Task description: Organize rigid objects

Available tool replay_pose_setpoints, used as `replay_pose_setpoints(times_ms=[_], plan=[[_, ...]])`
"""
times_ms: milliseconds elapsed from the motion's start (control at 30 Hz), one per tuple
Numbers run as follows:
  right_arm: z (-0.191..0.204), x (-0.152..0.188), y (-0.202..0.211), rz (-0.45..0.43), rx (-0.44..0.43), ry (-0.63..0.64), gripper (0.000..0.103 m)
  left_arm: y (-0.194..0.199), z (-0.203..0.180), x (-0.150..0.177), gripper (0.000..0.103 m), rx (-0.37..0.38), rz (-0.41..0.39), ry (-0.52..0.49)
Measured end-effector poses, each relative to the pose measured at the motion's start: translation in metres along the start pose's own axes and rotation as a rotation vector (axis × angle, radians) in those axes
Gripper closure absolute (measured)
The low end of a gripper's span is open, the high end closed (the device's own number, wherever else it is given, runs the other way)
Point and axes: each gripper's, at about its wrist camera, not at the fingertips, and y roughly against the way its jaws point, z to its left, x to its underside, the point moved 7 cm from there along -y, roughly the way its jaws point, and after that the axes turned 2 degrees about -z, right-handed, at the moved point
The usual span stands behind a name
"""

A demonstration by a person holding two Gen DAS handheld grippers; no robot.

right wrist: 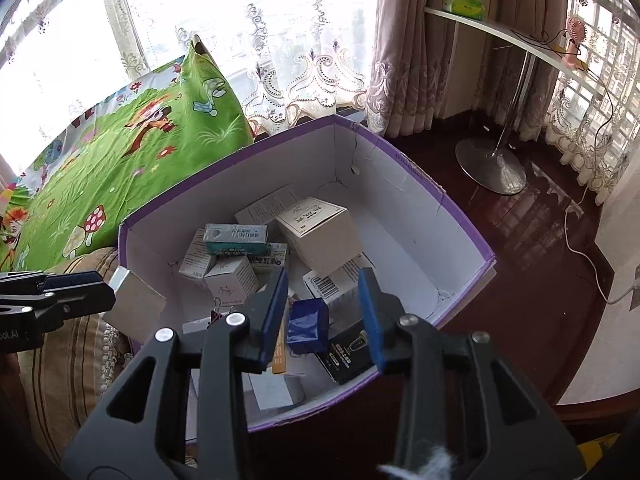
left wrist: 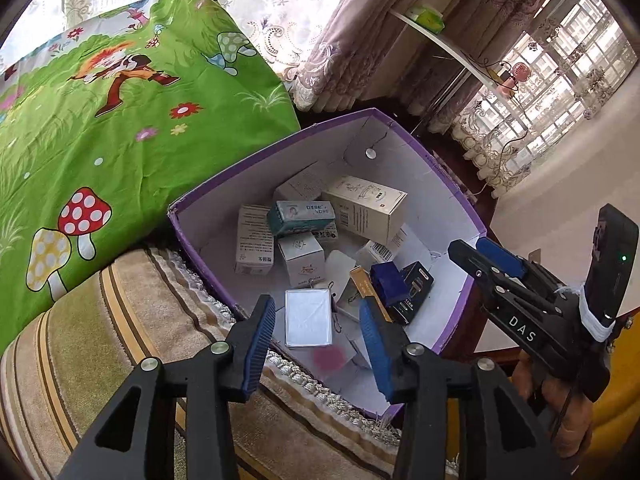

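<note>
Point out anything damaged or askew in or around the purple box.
The purple box has a cracked, creased back wall at its far corner, and its rim is frayed at the left corner. Inside, the small cartons lie jumbled at angles, not stacked. A binder clip sits loose among them.

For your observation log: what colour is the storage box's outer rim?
Purple, with a white inside; the storage box shows best in the right wrist view.

Open-topped box, entered from above

The purple-walled white cardboard box (right wrist: 460, 216) is crowded at left by small cartons (right wrist: 312, 236); bare floor is left along its right wall.
</note>
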Motion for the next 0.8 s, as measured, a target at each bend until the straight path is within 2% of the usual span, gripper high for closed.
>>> replay_pose_setpoints(times_ms=[67, 133, 200, 333, 633, 800], plan=[[0.000, -0.001, 0.005, -0.014, 0.009, 0.004, 0.033, 0.001, 0.002, 0.001, 0.043, 0.009, 0.001, 0.021], [0.002, -0.001, 0.008, -0.017, 0.014, 0.014, 0.032, 0.001, 0.005, 0.003, 0.038, 0.035, 0.013, 0.054], [0.004, -0.001, 0.011, -0.020, 0.016, 0.020, 0.032, 0.000, 0.009, 0.006, 0.038, 0.053, 0.026, 0.086], [0.010, -0.001, 0.016, -0.023, 0.016, 0.033, 0.031, 0.006, 0.008, 0.011, 0.035, 0.060, 0.018, 0.088], [0.011, 0.011, 0.040, -0.033, 0.059, 0.029, 0.030, 0.031, 0.007, 0.030, 0.033, -0.004, -0.043, 0.076], [0.015, 0.024, 0.058, -0.036, 0.070, 0.026, 0.030, 0.037, 0.001, 0.036, 0.020, -0.006, -0.066, 0.049]])
